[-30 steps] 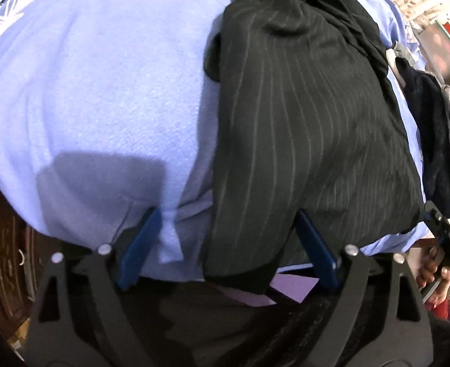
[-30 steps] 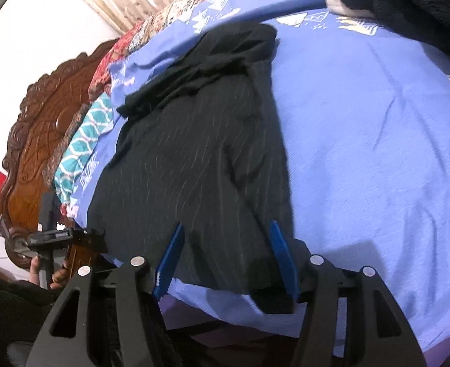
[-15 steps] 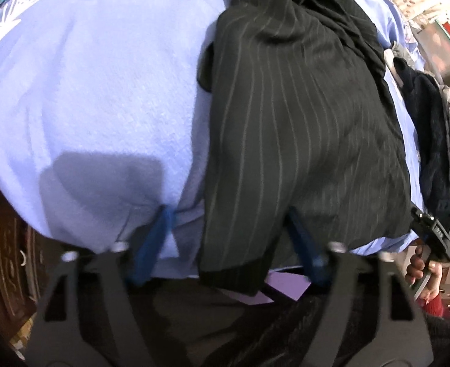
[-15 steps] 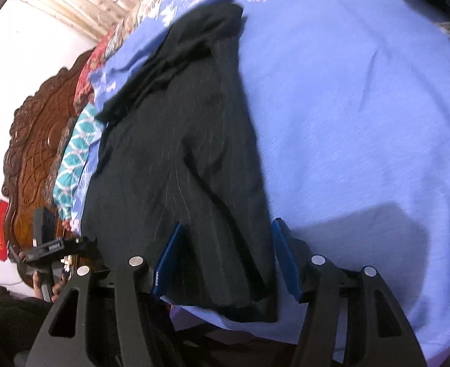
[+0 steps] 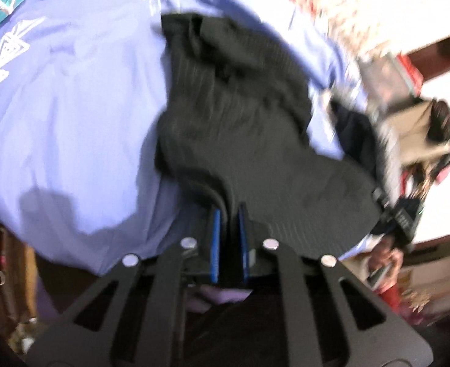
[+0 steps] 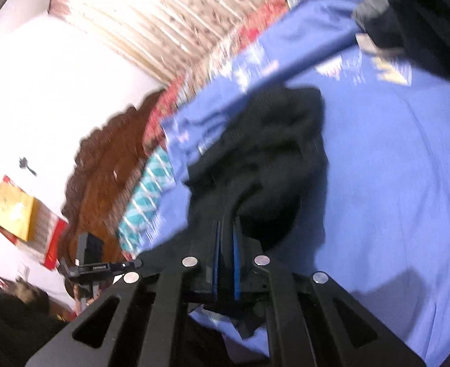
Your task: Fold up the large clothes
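1. Grippers: left gripper [image 5: 229, 214] and right gripper [image 6: 226, 226] closing, each pinching the black pinstriped garment [image 5: 240, 128] hem, frame centre, over the blue bedsheet [image 5: 72, 107].
2. Risk: thin bite may slip under the hanging weight; uneven lift skews the fold.

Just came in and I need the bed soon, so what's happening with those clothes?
A person is folding a black pinstriped garment on the blue bedsheet, using a handheld gripper in each hand. The left gripper and the right gripper are both closing on the garment's near edge, with cloth pinched between the fingers and bunched up off the sheet there. The far end lies crumpled on the bed. A pile of dark clothes waits at the side.
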`<state>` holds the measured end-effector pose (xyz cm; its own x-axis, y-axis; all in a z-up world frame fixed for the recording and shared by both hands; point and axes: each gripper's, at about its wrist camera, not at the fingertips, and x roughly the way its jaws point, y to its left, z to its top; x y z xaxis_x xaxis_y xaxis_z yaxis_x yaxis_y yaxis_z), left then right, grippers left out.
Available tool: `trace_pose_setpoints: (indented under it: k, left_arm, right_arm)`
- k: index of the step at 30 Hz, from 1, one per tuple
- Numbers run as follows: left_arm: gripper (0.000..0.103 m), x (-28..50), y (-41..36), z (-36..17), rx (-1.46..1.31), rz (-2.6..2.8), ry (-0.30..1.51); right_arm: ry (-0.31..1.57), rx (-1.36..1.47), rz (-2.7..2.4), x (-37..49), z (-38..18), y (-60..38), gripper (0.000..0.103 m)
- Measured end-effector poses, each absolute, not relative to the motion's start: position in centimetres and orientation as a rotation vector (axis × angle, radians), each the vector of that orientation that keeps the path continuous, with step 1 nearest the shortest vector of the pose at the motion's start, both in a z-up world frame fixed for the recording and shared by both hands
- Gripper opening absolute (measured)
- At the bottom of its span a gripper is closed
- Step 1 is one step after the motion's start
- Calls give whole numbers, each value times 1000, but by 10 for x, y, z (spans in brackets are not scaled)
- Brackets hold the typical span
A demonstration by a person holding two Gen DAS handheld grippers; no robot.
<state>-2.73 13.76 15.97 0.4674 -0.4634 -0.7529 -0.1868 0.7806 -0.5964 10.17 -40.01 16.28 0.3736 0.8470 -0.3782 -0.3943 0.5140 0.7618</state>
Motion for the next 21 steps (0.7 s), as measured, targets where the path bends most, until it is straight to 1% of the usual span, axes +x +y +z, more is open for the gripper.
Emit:
trace_pose_setpoints:
  k: [2, 3, 6, 8, 10, 13, 14, 16, 17, 18, 19, 20, 21]
  left_arm:
    - [11, -10, 150, 169, -732, -190, 1057]
    - [11, 5, 157, 175, -747, -192, 1033]
    - [10, 53, 168, 197, -717, -147, 980]
    - [10, 83, 179, 212, -698, -138, 948]
    - [10, 130, 190, 226, -646, -82, 917]
    - [10, 170, 192, 233, -554, 71, 942]
    - [10, 174, 187, 235, -550, 48, 934]
    - [13, 166, 171, 237, -504, -50, 917]
    - [18, 158, 164, 234, -461, -64, 915]
    - [29, 145, 156, 228, -412, -77, 917]
    - [36, 132, 147, 221, -362, -92, 925]
    - [45, 118, 140, 211, -320, -95, 943]
    - [47, 108, 136, 198, -300, -92, 965]
  right_arm:
    - [834, 646, 863, 123, 167, -394, 30]
    - [827, 653, 864, 136, 171, -391, 28]
    - [814, 670, 870, 187, 181, -371, 27]
    - [819, 632, 845, 228, 192, -350, 26]
    - [803, 571, 775, 273, 201, -327, 26]
    - [762, 478, 618, 306, 212, -309, 27]
    - [766, 455, 580, 311, 212, -305, 29]
    - [774, 403, 556, 306, 206, -306, 41]
    - [767, 399, 556, 297, 199, -312, 52]
    - [764, 412, 581, 283, 190, -320, 58]
    - [778, 419, 619, 272, 180, -327, 60]
    - [801, 420, 642, 261, 170, -332, 63]
    - [820, 424, 652, 253, 162, -337, 67]
